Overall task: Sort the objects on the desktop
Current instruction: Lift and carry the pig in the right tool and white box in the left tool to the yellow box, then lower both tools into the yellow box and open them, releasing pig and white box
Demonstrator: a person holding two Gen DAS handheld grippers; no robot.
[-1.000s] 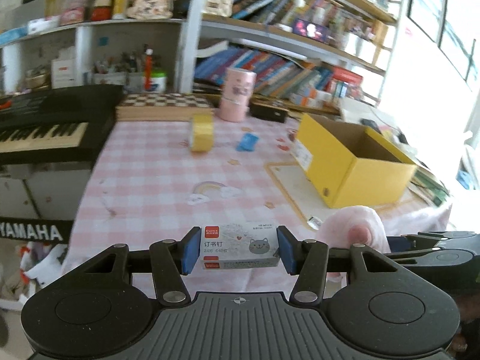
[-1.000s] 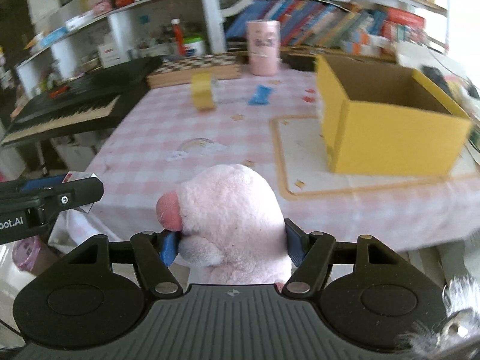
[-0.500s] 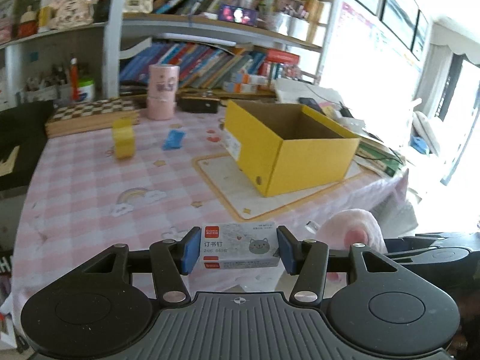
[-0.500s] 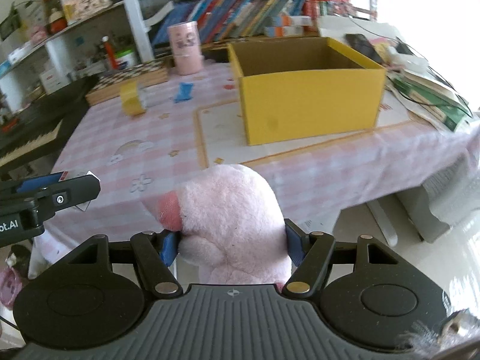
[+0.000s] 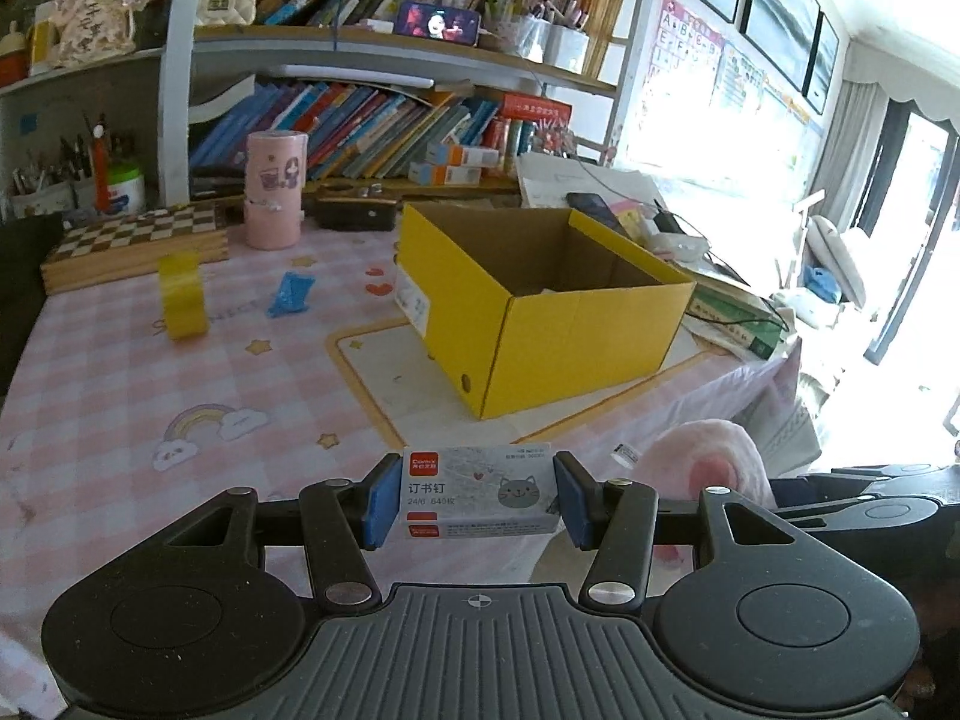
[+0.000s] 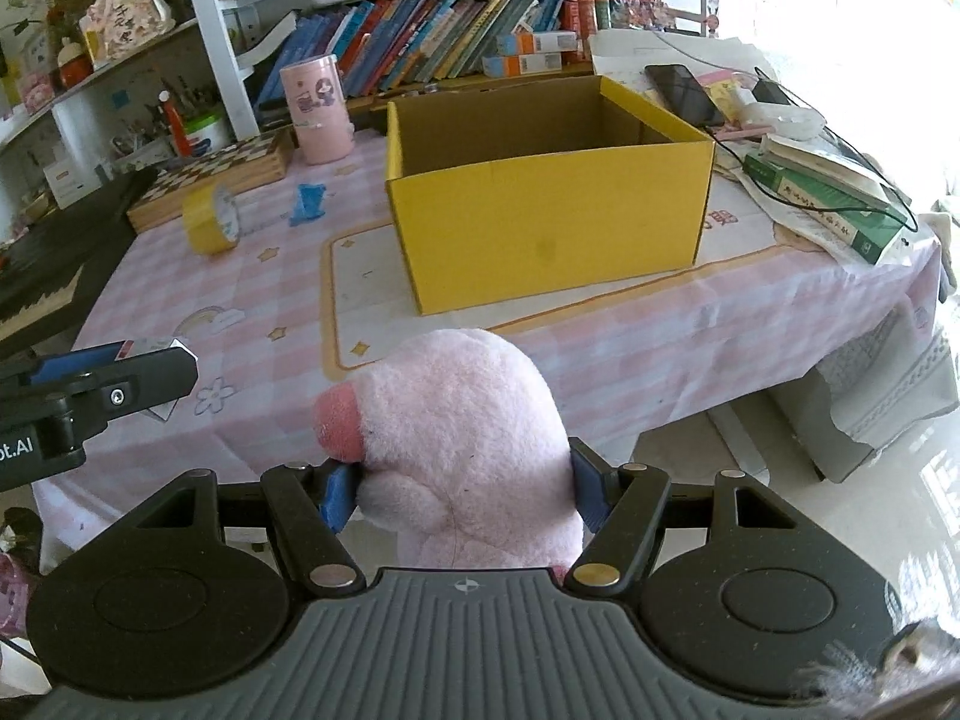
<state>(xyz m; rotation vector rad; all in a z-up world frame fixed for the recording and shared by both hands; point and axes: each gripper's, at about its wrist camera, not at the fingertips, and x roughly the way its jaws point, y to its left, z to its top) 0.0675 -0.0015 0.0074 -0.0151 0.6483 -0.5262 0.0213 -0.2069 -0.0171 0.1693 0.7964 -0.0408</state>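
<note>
My left gripper (image 5: 477, 501) is shut on a small white staple box (image 5: 477, 489) with a grey cat drawing, held over the table's near edge. My right gripper (image 6: 465, 495) is shut on a pink plush toy (image 6: 462, 438) with a darker pink snout, held off the table's front edge. An open yellow cardboard box (image 5: 540, 300) (image 6: 546, 192) stands on a mat ahead of both grippers. The plush toy (image 5: 714, 468) shows at the right in the left wrist view, and the left gripper's finger (image 6: 114, 384) shows at the left in the right wrist view.
On the pink checked tablecloth (image 5: 120, 396) lie a yellow tape roll (image 5: 180, 294) (image 6: 210, 219), a blue clip (image 5: 291, 294) (image 6: 309, 201), a pink cylinder (image 5: 273, 198) and a chessboard box (image 5: 138, 243). Books, a phone and cables crowd the right end (image 6: 816, 174). Bookshelves stand behind.
Both views have swung from the keyboard side toward the yellow box, which now sits centred ahead. The staple box and the plush toy stay clamped as before.
</note>
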